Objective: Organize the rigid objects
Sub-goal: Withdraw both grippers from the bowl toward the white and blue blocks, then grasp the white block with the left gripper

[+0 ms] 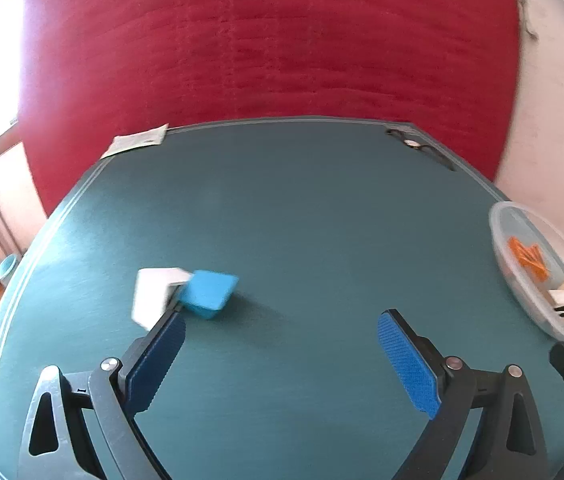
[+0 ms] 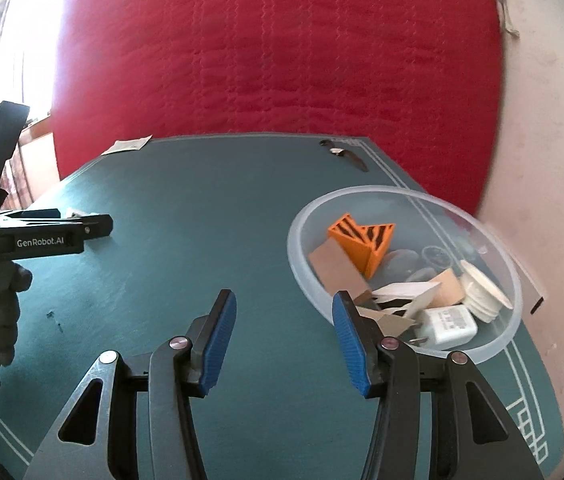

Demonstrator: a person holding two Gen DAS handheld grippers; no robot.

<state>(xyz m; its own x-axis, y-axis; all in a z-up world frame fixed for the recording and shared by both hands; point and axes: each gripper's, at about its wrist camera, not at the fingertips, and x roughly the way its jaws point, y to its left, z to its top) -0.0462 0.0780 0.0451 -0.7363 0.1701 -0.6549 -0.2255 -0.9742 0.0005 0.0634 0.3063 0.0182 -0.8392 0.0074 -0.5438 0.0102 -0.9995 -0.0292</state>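
On the green table [image 1: 322, 208], a small blue box [image 1: 209, 294] lies against a white box [image 1: 153, 296]. Both sit just beyond the left finger of my left gripper [image 1: 282, 320], which is open and empty. In the right wrist view, my right gripper [image 2: 284, 304] is open with only bare table between its fingers. Its right fingertip is at the near rim of a clear plastic bowl [image 2: 296, 240]. The bowl holds an orange striped block [image 2: 366, 240], cardboard pieces [image 2: 334, 268], a white charger [image 2: 448, 326] and white discs [image 2: 482, 288]. My left gripper [image 2: 89, 220] shows at the left, held by a gloved hand [image 2: 1, 320].
A red quilted cloth [image 2: 282, 60] hangs behind the table. A white paper [image 1: 137, 142] lies at the far left corner and a dark wristwatch [image 2: 342, 154] at the far right corner. The bowl [image 1: 522, 248] stands close to the table's right edge, by a pale wall [image 2: 542, 160].
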